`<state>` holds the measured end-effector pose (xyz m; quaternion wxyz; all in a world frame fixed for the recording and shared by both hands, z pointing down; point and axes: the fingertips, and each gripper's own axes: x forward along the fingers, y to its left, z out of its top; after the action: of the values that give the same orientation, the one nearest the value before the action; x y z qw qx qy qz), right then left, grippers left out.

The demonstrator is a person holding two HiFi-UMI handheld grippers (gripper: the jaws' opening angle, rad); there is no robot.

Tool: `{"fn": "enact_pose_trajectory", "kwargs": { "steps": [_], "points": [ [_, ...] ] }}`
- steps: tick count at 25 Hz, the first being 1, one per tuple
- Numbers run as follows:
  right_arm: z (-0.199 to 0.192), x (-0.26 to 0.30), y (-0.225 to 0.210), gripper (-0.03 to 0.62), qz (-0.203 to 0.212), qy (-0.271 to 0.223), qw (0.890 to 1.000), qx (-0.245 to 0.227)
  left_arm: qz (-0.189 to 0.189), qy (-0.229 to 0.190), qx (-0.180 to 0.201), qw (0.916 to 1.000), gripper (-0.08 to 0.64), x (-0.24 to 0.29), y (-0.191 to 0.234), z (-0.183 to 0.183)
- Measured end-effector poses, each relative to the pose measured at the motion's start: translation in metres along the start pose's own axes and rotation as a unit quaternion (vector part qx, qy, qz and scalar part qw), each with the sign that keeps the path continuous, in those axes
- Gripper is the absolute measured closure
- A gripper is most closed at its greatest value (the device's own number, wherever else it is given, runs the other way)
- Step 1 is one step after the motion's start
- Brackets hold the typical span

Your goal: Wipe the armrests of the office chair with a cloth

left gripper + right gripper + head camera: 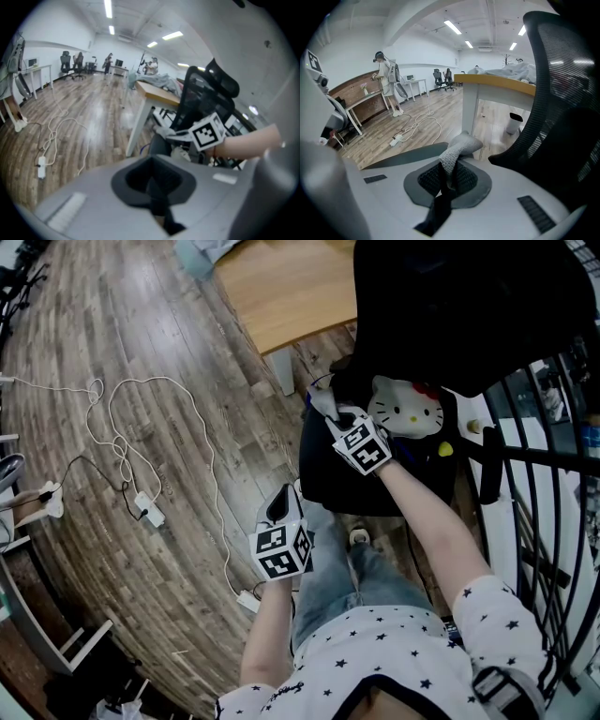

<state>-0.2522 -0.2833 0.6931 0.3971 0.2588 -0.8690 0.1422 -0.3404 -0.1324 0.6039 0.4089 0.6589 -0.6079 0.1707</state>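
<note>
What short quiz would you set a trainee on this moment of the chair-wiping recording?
1. True or false: the left gripper holds the cloth.
2. What lies on the office chair? A: a cat-face cushion; B: a laptop; C: a cup.
3. Fill in: the right gripper has its jaws shut on the ____.

Key: 1 false, its jaws are together and empty; 2 A; 3 cloth.

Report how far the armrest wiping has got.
Done: the right gripper clamps the grey cloth in its jaws. In hand: the cloth sits at one armrest of the office chair. Left: nothing shows either armrest finished, so count both; the left gripper hangs shut and empty.
</note>
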Motion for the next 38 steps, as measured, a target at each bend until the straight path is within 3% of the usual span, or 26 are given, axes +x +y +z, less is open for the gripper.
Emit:
{"fn": "enact_pose_trajectory", "kwargs": {
  "steps": [8,38],
  "points": [
    [-0.003,-0.006,0.026,0.565,0.015,0.001,0.999,-0.028,0.0,-0.006,-0.003,1.0,0.554,-0.007,-0.005,-0.005],
    [-0.025,-0.027,0.088,0.565,0.068,0.011,0.996,-0.061,0.022,-0.024,-0.027,0.9991,0.554,-0.044,-0.012,-0.035]
  ]
}}
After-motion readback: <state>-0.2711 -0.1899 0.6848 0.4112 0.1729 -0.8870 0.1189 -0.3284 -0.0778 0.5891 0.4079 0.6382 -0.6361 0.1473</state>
